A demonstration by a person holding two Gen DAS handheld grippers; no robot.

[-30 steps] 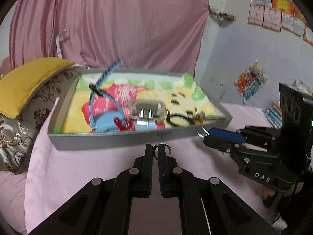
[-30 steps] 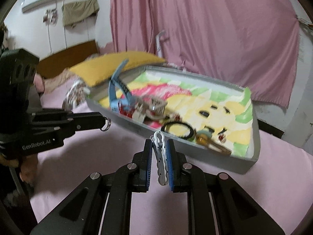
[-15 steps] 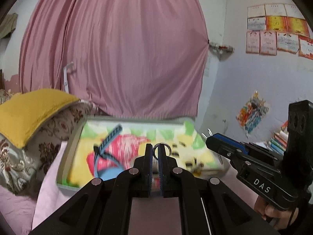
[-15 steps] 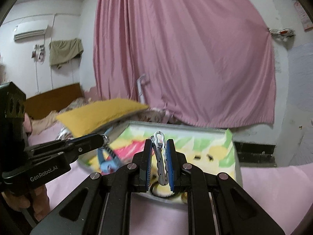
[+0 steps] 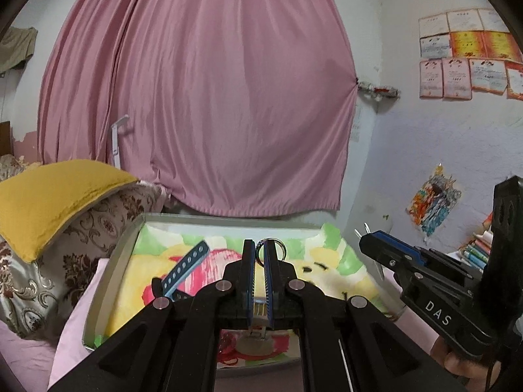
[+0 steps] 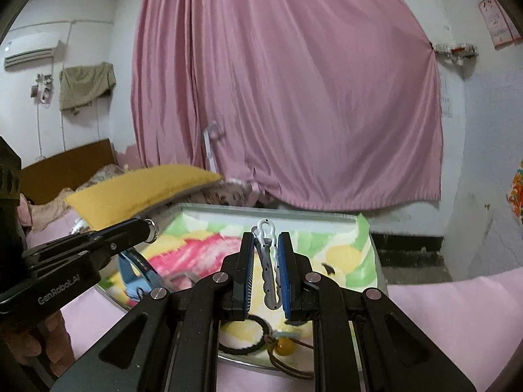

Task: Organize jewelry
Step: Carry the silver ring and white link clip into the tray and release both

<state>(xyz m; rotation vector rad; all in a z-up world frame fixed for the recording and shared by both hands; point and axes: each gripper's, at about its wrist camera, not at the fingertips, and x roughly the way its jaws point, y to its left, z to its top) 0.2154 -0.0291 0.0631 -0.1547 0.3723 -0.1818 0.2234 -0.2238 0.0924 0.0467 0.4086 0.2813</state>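
My left gripper [image 5: 259, 251] is shut on a small silver ring [image 5: 274, 249], held above the grey tray [image 5: 108, 268]; it also shows in the right wrist view [image 6: 148, 228]. My right gripper [image 6: 265, 245] is shut on a silver hair clip [image 6: 268, 268], also above the tray [image 6: 359, 217], and shows at right in the left wrist view [image 5: 366, 238]. In the tray lie a blue strap [image 5: 184, 269], a black hair tie [image 6: 242, 343] and an amber bead on a cord [image 6: 283, 348].
The tray has a colourful cartoon liner and rests on a pink bedsheet [image 6: 457, 320]. A yellow pillow [image 5: 49, 196] lies on a patterned cushion [image 5: 81, 248] at left. A pink curtain [image 5: 196, 98] hangs behind. Books [image 5: 477, 251] stand at right.
Both grippers have risen and tilted up, so the tray sits lower in both views and the curtain fills the frames. Both still hold their items.
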